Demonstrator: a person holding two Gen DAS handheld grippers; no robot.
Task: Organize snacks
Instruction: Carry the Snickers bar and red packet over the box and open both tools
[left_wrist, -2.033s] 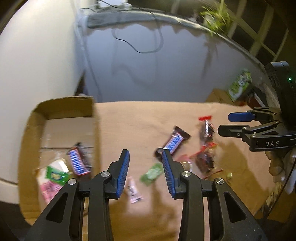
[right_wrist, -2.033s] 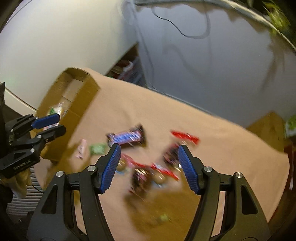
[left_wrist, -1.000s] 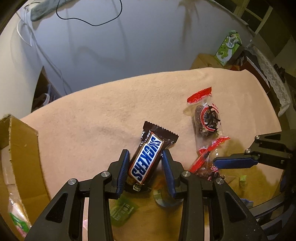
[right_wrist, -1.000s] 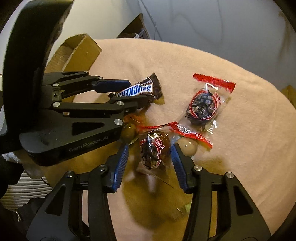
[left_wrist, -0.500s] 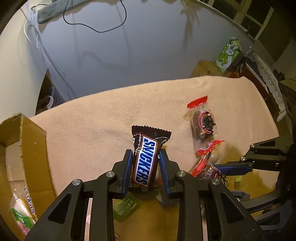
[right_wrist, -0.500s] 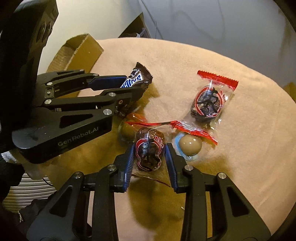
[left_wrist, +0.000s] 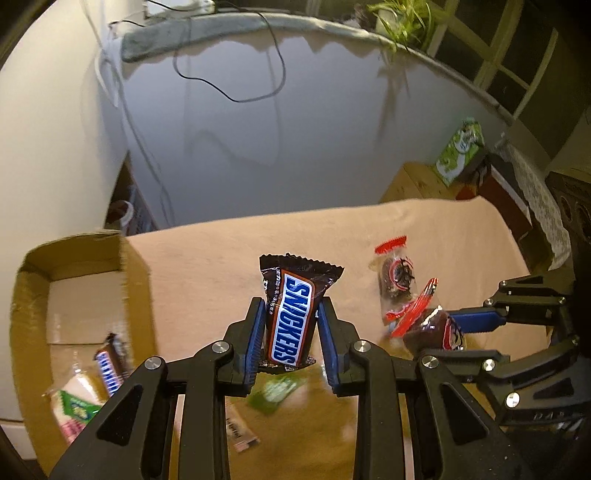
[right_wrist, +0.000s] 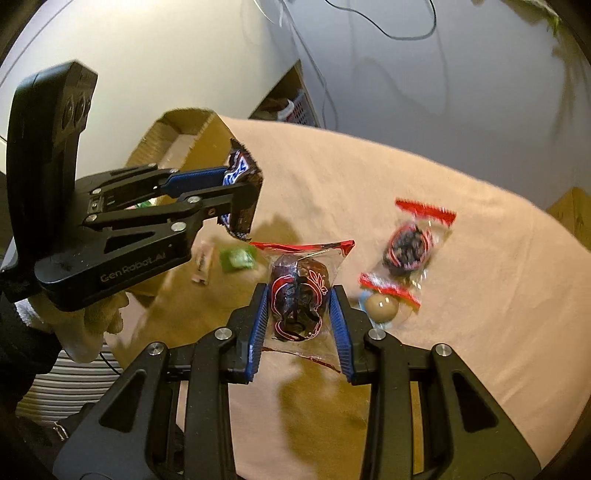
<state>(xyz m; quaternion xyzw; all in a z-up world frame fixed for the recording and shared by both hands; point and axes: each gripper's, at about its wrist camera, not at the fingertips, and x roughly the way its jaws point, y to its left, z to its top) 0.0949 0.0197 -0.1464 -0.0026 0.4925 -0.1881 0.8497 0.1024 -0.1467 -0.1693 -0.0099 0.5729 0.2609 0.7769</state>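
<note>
Snickers bar (left_wrist: 293, 317) lifted within left gripper (left_wrist: 291, 338)

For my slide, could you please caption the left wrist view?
Left hand-held gripper lifts a Snickers bar above the cloth, cardboard box alongside.

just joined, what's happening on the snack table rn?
A person is sorting snacks with two tools. The left hand-held gripper is shut on a Snickers bar, held clear of the tan cloth. The right hand-held gripper is shut on a red-and-clear wrapped candy, also off the cloth. The cardboard box at the left already holds another Snickers and a green-labelled packet. A second red wrapped candy, a round brown candy and a green packet lie on the cloth.
</note>
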